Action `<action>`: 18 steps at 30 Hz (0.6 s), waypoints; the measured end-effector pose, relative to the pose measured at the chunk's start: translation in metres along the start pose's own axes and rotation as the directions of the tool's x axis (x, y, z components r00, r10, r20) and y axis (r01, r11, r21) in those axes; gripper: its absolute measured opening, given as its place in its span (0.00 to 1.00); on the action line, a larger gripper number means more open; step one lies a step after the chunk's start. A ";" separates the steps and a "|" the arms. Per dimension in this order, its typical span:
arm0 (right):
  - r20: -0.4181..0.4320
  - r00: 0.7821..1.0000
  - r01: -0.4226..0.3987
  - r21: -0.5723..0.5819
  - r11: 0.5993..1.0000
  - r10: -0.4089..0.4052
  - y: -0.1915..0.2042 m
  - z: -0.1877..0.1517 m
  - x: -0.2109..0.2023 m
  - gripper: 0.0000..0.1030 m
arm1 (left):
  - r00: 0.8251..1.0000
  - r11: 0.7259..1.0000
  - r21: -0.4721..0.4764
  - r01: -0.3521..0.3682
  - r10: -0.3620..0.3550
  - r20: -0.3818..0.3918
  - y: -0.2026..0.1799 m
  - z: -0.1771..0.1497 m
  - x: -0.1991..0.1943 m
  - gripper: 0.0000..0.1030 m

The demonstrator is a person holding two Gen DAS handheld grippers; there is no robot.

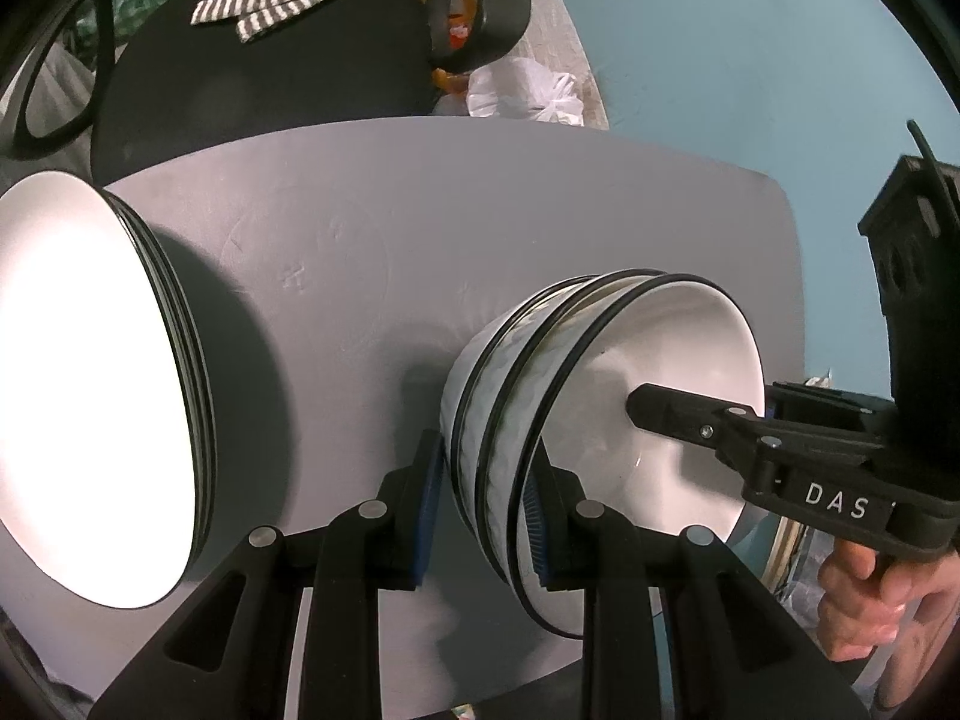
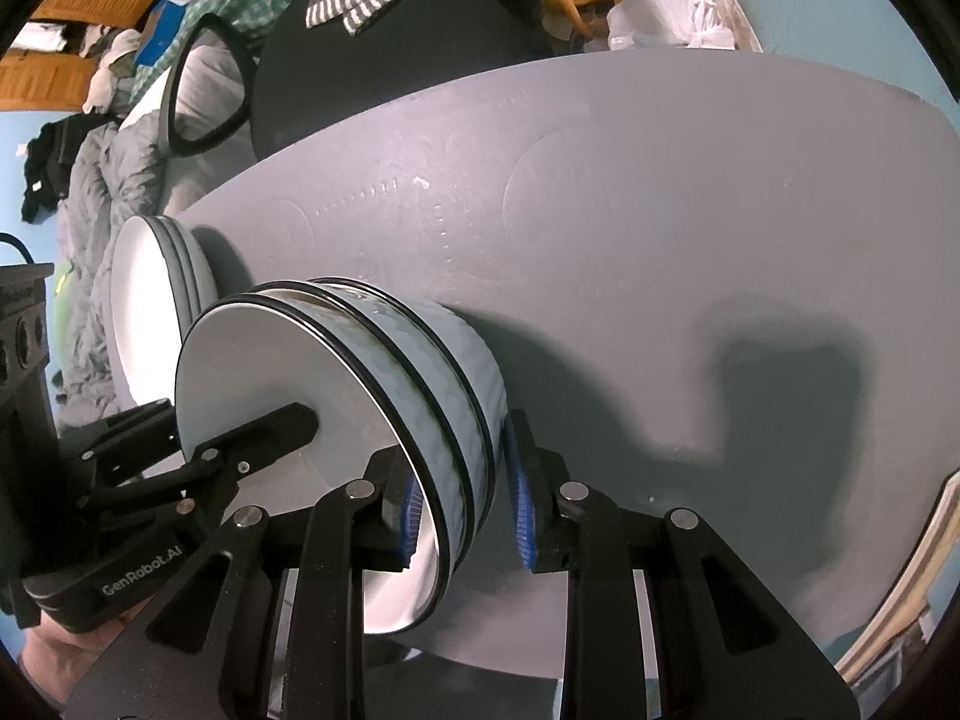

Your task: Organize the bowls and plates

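Note:
A nested stack of white bowls (image 1: 654, 342) with black rims stands on the grey table (image 1: 360, 228), and both grippers hold it from opposite sides. My left gripper (image 1: 483, 504) is shut on the near wall, one blue pad outside and one inside the top bowl. The right gripper's finger (image 1: 666, 411) reaches into the bowl from the right. In the right wrist view my right gripper (image 2: 465, 516) is shut on the bowl stack (image 2: 270, 360) the same way, and the left gripper's finger (image 2: 270, 429) lies inside. I cannot tell whether the stack rests on the table (image 2: 660, 210) or hangs just above it. A stack of white plates (image 1: 90, 390) (image 2: 144, 312) lies to the left.
Behind the table stands a black chair (image 1: 270, 96) with a striped cloth (image 1: 282, 0) on it, and a white plastic bag (image 1: 528, 90) beside it. A person's hand (image 1: 864, 594) holds the right gripper's handle. Piled clothes (image 2: 96, 192) lie at the far left.

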State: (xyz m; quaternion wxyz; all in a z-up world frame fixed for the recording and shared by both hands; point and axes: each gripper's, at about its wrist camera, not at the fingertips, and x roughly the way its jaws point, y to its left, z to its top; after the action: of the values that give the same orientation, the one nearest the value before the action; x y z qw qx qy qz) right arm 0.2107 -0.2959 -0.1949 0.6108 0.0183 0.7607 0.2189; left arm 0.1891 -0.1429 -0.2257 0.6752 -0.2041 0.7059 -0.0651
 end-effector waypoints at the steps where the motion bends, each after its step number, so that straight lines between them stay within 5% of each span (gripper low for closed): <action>1: 0.002 1.000 0.003 -0.004 1.000 -0.003 -0.001 0.000 -0.001 0.23 | 1.000 1.000 -0.001 -0.001 0.001 0.002 0.000 0.000 0.000 0.24; 18: -0.011 1.000 -0.001 -0.033 0.999 0.000 0.011 -0.012 0.005 0.19 | 0.999 0.999 0.007 -0.052 0.052 0.005 0.006 -0.025 -0.002 0.18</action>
State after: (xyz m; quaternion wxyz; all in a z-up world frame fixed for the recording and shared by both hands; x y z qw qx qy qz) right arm 0.1952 -0.2881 -0.1933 0.6069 0.0074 0.7603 0.2316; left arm 0.1632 -0.1411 -0.2246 0.6792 -0.1836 0.7089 -0.0493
